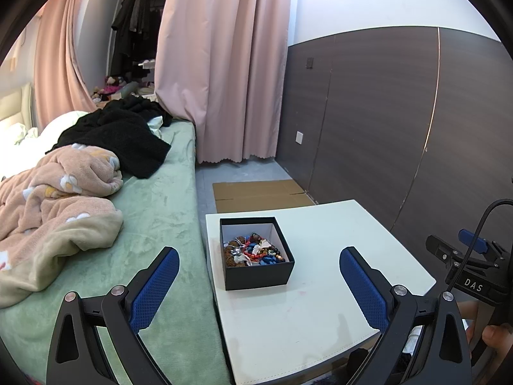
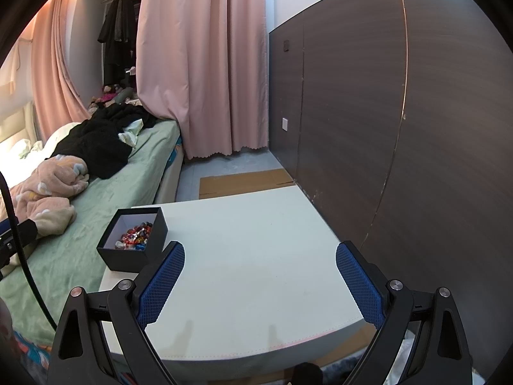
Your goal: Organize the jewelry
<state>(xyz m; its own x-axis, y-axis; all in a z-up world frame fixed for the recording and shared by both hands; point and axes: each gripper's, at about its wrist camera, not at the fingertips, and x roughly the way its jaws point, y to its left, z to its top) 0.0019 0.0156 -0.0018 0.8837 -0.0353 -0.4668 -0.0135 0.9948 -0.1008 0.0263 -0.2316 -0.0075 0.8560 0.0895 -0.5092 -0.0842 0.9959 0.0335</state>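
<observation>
- While both grippers hover empty above the near edge of a white table point(image 1: 336, 288), a small black box point(image 1: 256, 276) sits on the table toward its left edge, beside a bed point(image 1: 166, 211).
- Inside the box lies a tangled heap of jewelry point(image 1: 253, 250): beads in red, blue and brown, with some silver and white pieces.
- The left gripper point(image 1: 259, 285) has its blue-padded fingers spread wide, holding nothing, and the box lies between and just beyond them.
- The right gripper point(image 2: 260, 284) is likewise spread and empty, over bare table right of the box point(image 2: 133, 240).
- To do this step well, I judge one gripper should steady the box wall while the other pinches a single strand from the top of the heap, lifting slowly so tangled pieces fall away.
- The left view looks down into the box and shows the heap clearly; it also shows the right gripper point(image 1: 471, 250) at its right edge.
- The right view sees the box from the side, contents partly hidden, but shows the wide bare area of table for laying pieces out.
</observation>
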